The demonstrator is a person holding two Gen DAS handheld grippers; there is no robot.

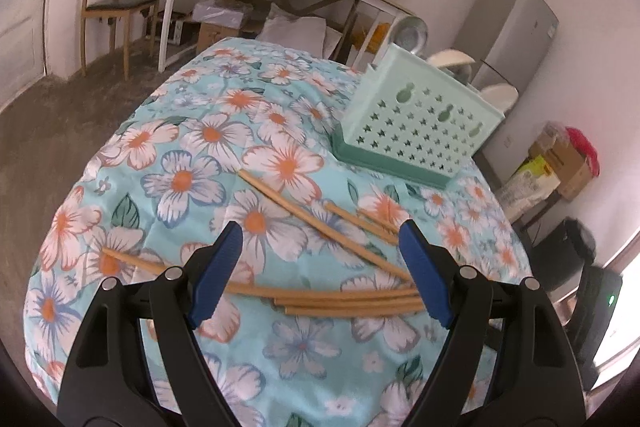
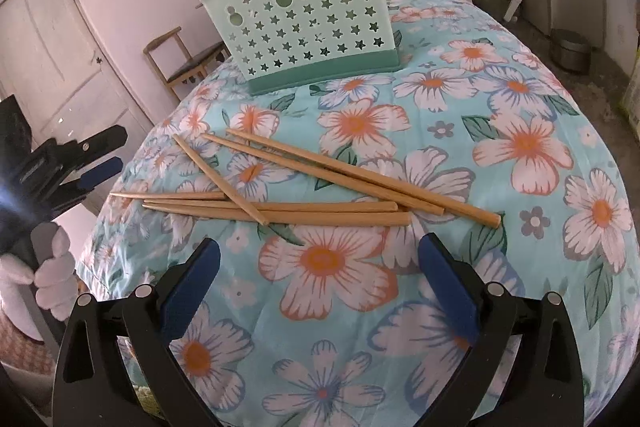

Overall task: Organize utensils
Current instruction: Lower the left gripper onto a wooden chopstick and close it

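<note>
Left wrist view: the left gripper (image 1: 320, 239) hangs with jaws apart and empty, over loose wooden chopsticks (image 1: 344, 297) on a floral tablecloth (image 1: 180, 163). The mint holder (image 1: 416, 123) stands beyond; its inside is hidden, perhaps empty.

Right wrist view: the right gripper (image 2: 320, 255), also spread and empty, faces six scattered chopsticks. Sorting appears not yet begun.

L wrist cam low over table (image 1: 120, 163), R cam facing opposite side, both share chopsticks (image 2: 280, 215), holder (image 2: 304, 27)

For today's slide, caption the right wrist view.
Open right gripper faces scattered wooden chopsticks before a mint utensil holder.
</note>
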